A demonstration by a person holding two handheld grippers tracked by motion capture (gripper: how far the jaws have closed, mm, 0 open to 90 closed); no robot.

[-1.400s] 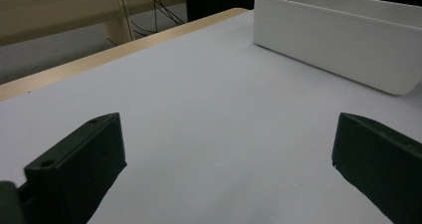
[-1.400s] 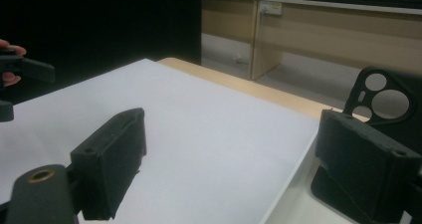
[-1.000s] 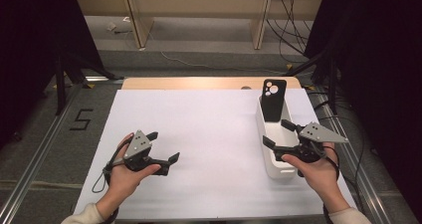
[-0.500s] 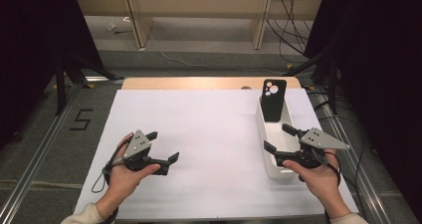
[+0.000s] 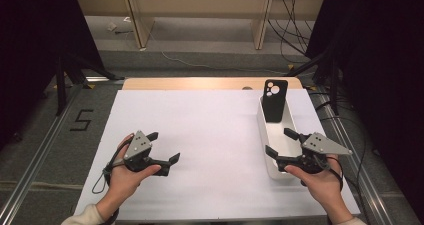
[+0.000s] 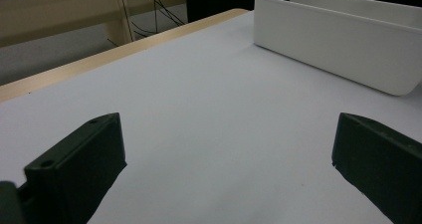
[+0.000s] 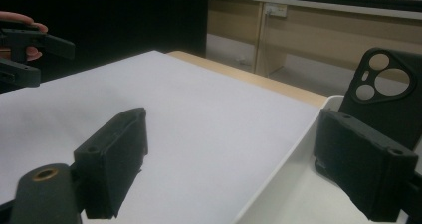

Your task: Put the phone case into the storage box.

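The left gripper (image 5: 162,149) rests far left of the white tray (image 5: 270,150), jaws wide with nothing inside. The right gripper (image 5: 284,144) hovers over the tray's near end, jaws wide and empty. A black phone case (image 5: 275,101) stands at the tray's far end.

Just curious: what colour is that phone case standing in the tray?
The phone case is black; the right gripper view shows it best.
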